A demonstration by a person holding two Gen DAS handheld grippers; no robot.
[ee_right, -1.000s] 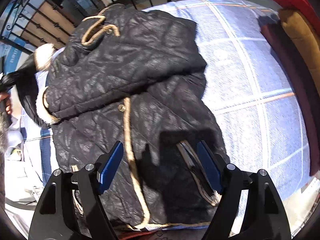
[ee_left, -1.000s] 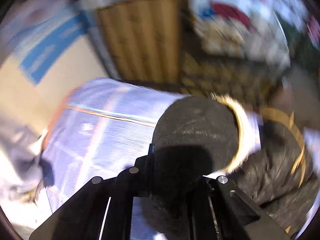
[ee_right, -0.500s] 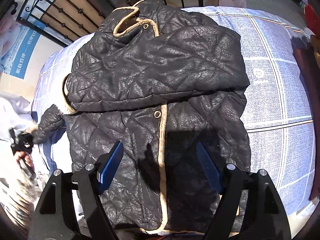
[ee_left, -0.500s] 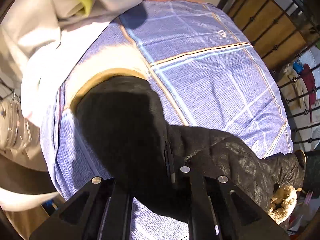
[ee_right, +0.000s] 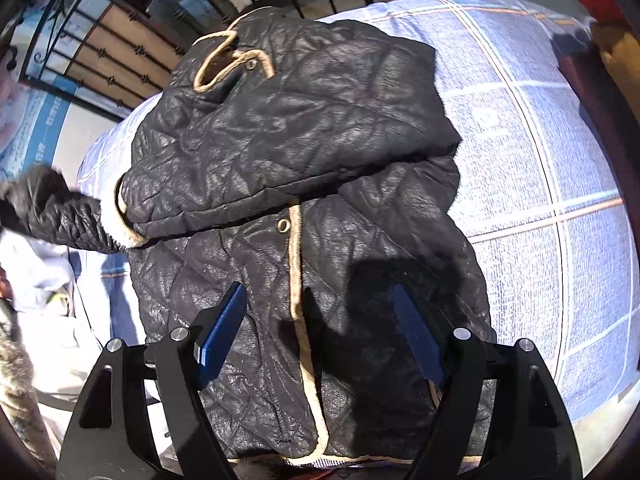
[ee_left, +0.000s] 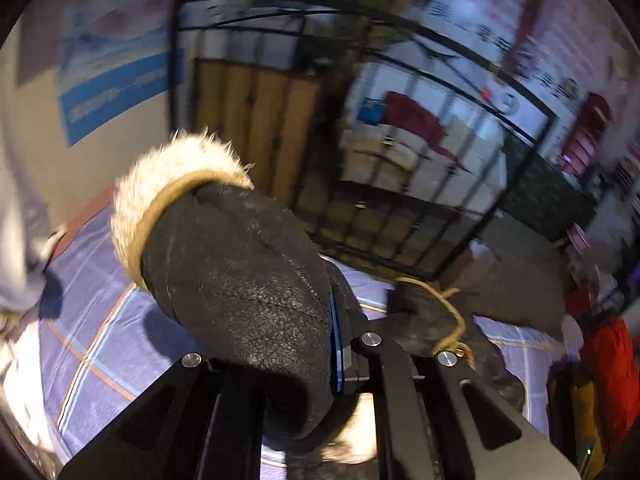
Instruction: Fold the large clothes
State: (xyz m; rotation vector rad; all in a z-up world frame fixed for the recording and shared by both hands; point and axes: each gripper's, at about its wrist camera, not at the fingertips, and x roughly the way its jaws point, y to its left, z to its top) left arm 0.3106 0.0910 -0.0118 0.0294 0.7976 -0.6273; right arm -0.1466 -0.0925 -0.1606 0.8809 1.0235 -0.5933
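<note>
A black quilted jacket (ee_right: 304, 152) with tan trim lies on a blue plaid bed cover (ee_right: 540, 160). One sleeve is folded across its chest. My left gripper (ee_left: 280, 360) is shut on the other sleeve (ee_left: 240, 280), which has a fur cuff (ee_left: 160, 176), and holds it raised above the bed. That sleeve also shows at the left edge of the right wrist view (ee_right: 56, 216). My right gripper (ee_right: 320, 332) is open and empty, hovering over the jacket's lower front.
A black iron railing (ee_left: 400, 200) and wooden panel (ee_left: 248, 120) stand beyond the bed. Red and orange clothes (ee_left: 612, 372) lie at the bed's far side. White cloth (ee_right: 48, 280) lies by the bed's left edge.
My left gripper has lifted and swung the sleeve up off the bed, now facing the railing. The right gripper stays open over the jacket, shifted only slightly.
</note>
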